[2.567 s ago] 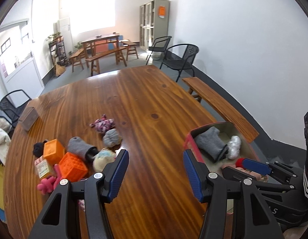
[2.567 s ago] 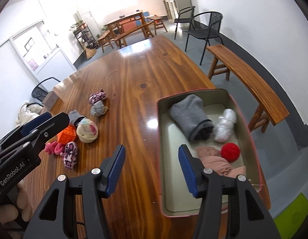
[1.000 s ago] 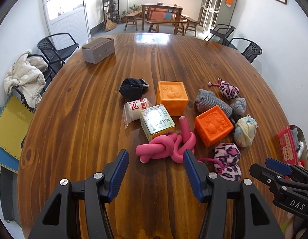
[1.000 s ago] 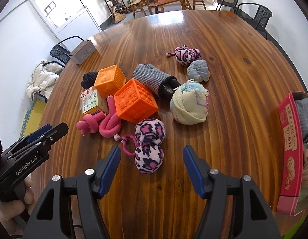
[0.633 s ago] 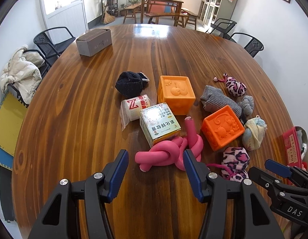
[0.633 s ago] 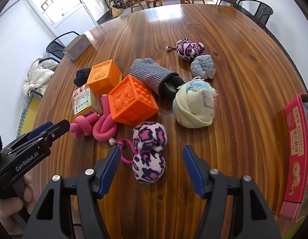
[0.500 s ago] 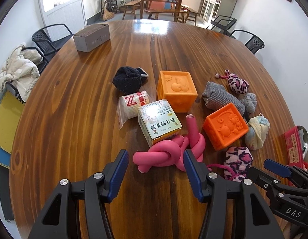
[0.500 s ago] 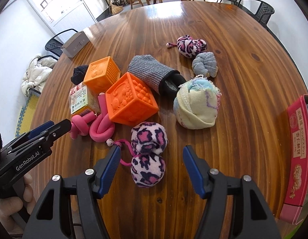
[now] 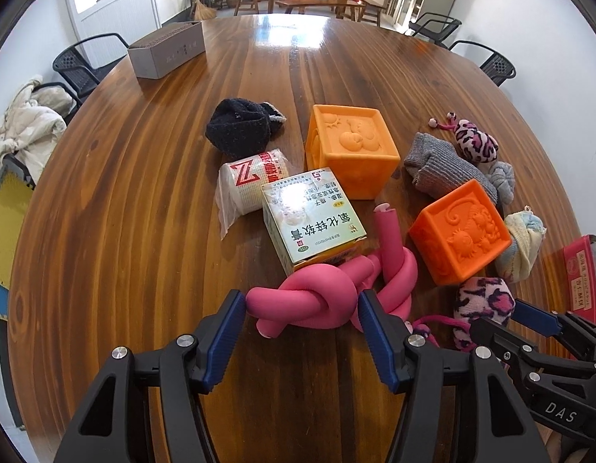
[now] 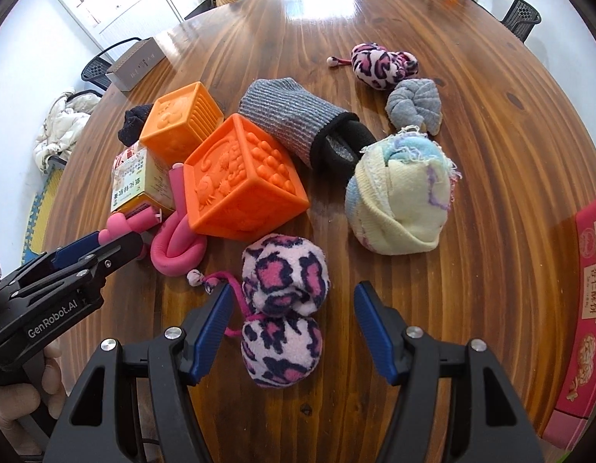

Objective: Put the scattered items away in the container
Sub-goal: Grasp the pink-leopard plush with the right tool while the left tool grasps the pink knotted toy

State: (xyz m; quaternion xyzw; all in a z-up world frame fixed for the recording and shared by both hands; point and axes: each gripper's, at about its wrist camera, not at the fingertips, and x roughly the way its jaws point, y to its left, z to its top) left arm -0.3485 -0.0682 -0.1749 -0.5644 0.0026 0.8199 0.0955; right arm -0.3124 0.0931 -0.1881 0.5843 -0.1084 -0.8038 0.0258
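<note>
**Both grippers spread over the pile**

My left gripper (image 9: 301,332) is spread wide, its blue pads flanking the knotted pink foam tube (image 9: 321,297) without pinching it. My right gripper (image 10: 292,326) is likewise spread, with the near leopard-print sock ball (image 10: 282,308) sitting between its pads. Just beyond I see two orange cubes (image 10: 236,185), a green medicine box (image 9: 311,218), a grey sock (image 10: 298,123) and a pale sock bundle (image 10: 400,204), all crowded together on the wooden table (image 9: 143,193). The red container (image 10: 585,301) sits at the far right edge of my right view.
</note>
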